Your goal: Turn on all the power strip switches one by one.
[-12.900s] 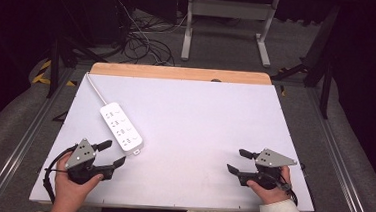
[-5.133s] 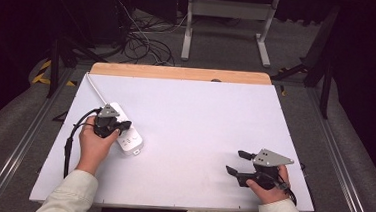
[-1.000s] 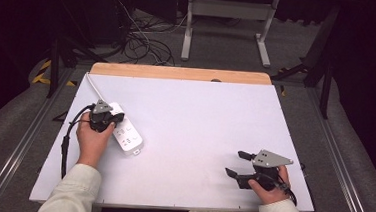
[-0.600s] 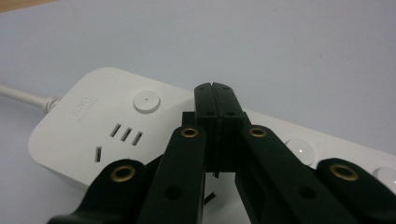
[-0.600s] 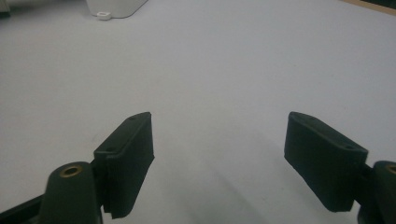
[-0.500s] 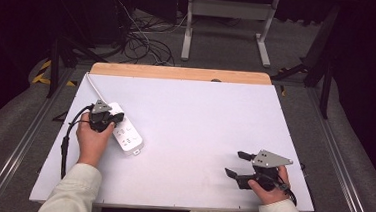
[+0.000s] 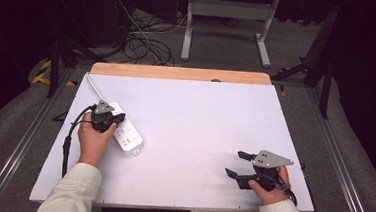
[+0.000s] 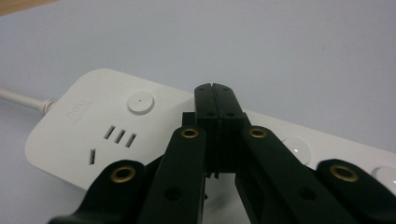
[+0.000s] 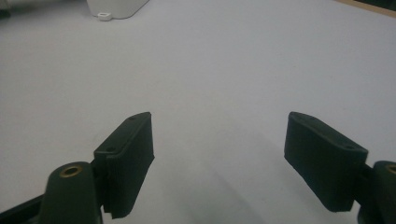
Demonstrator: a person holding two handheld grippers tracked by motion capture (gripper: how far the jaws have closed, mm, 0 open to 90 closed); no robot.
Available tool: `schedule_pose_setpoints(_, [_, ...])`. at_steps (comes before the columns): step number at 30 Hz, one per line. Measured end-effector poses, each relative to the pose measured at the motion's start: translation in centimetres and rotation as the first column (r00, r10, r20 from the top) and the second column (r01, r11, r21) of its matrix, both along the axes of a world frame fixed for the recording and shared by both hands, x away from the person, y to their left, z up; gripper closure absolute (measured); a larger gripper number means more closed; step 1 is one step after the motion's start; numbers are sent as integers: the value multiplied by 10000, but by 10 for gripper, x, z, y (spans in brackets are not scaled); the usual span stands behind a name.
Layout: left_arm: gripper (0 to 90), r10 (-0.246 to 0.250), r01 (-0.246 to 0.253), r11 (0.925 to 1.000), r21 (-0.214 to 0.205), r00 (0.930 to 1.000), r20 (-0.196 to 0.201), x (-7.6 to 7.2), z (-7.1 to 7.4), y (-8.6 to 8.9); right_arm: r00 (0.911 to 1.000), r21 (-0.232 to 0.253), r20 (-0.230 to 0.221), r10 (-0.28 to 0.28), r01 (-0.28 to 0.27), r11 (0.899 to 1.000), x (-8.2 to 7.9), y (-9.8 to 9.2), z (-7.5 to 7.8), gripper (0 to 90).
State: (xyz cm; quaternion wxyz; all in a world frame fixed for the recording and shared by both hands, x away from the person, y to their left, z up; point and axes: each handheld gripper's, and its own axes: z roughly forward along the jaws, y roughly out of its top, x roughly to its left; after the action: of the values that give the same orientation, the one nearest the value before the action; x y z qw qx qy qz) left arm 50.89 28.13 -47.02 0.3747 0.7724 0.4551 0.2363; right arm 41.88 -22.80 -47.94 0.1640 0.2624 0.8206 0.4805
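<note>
On a white table (image 7: 199, 137) in a dark room with floor cables (image 7: 140, 42), the power strip (image 7: 129, 134) lies diagonally near its left edge, cord end rearward, under the closed left gripper (image 7: 109, 116); the right gripper (image 7: 236, 164) gapes wide, empty.

Even overhead light is falling on the white surface (image 7: 199, 137), making it the brightest area in the high view, while the floor (image 7: 220, 43) and the surroundings beyond are sinking into near black. That view is looking soft and slightly grainy. In the left gripper view the power strip (image 8: 93, 126) is staying sharp with no glare, and the nearest black parts are blurring. In the right gripper view, soft shadows are spreading beneath the tool (image 9: 219, 154).
</note>
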Motion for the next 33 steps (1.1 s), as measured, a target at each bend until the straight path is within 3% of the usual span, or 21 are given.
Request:
schedule_pose_setpoints(1, [900, 225, -215, 9983, -545, 9996, 172, -2, 8, 7, 10000, 8, -1, -26, 26, 10000, 0, 0, 0, 249])
schedule_pose_setpoints(3, [900, 197, -178, 9969, -764, 9995, 236, -3, 13, 10, 10000, 5, 0, -24, 24, 10000, 1, 0, 0, 249])
schedule_pose_setpoints(5, [900, 160, -140, 9986, -505, 9991, 391, -6, 22, 13, 10000, 3, -22, -39, 39, 10000, 1, 0, 0, 249])
schedule_pose_setpoints(7, [900, 89, -68, 9987, -501, 9991, 420, -7, 25, 15, 10000, -13, -51, -42, 42, 10000, 2, 1, -1, 249])
schedule_pose_setpoints(19, [900, -12, 27, 9995, -312, 9987, 504, 2, 28, 19, 10000, 3, -69, -51, 51, 10000, 1, 1, -1, 249])
schedule_pose_setpoints(28, [900, 204, -204, 9997, 96, 9998, 58, 24, 20, 26, 9999, 17, -90, -55, 55, 10000, 2, 1, -1, 247])
schedule_pose_setpoints(33, [900, 280, -279, 9996, 60, 9995, -139, 28, 16, 29, 9999, 12, -88, -80, 80, 10000, 1, 1, -1, 247])
